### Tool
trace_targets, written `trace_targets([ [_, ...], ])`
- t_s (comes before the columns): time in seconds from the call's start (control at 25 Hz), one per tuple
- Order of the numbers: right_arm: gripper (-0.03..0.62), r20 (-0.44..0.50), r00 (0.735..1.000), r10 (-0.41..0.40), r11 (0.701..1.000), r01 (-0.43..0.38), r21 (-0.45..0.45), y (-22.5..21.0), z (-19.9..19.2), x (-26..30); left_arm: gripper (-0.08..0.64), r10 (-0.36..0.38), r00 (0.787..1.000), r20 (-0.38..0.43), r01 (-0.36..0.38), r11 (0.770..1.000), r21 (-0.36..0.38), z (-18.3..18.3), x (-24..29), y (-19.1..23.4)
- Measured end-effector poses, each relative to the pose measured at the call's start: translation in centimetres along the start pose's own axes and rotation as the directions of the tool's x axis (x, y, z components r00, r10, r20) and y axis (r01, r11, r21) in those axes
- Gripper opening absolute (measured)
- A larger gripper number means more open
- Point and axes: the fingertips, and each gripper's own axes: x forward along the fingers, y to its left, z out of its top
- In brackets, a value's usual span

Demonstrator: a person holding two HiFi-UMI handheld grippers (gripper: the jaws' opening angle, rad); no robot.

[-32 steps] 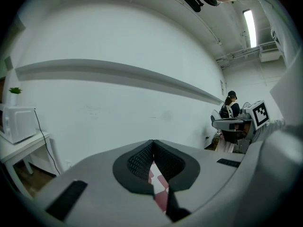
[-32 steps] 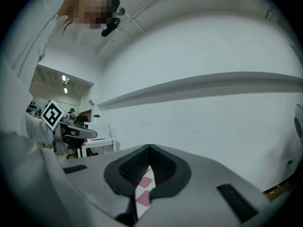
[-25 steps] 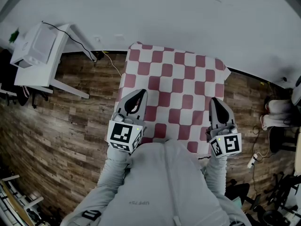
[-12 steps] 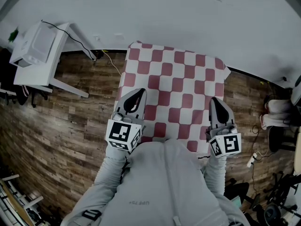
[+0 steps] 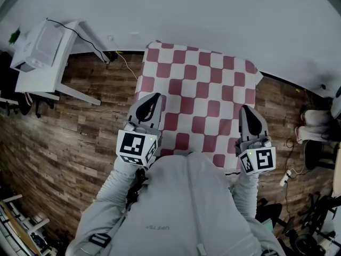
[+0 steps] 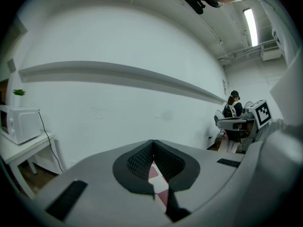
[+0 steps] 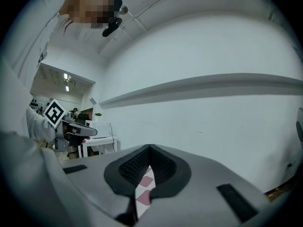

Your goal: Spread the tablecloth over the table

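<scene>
- Little has shifted: cloth (image 5: 200,95) still lies stretched flat, far edge near the wall (image 5: 213,15).
- Left gripper (image 5: 154,97) and right gripper (image 5: 246,109) jaws pinch its near edge, closed tight.
- Pull evenly, lower both sides together, then release.

Tablecloth (image 5: 200,97): dull red and white checks, even squares; floor (image 5: 64,137): brown wood planks, light and dark mixed; wall (image 5: 186,15): plain pale grey-white; side table (image 5: 50,81) and microwave (image 5: 38,48): white; left gripper (image 5: 153,97) and right gripper (image 5: 249,109): grey shells, black pads (image 6: 139,162), marker cubes (image 5: 133,145) in black-and-white squares; sweatshirt (image 5: 181,207): light grey.
</scene>
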Motion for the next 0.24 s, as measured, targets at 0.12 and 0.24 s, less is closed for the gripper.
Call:
trace_targets([
  [0.12, 0.021, 0.003, 1.0, 0.003, 1.0, -0.003, -0.001, 0.06, 0.08, 0.11, 0.023, -0.006, 1.0, -0.011, 0.006, 1.0, 0.006, -0.09, 0.09, -0.12],
  [0.24, 0.02, 0.007, 1.0, 0.006, 1.0, -0.006, -0.003, 0.18, 0.2, 0.24, 0.025, -0.021, 1.0, -0.011, 0.021, 1.0, 0.011, 0.08, 0.13, -0.25],
])
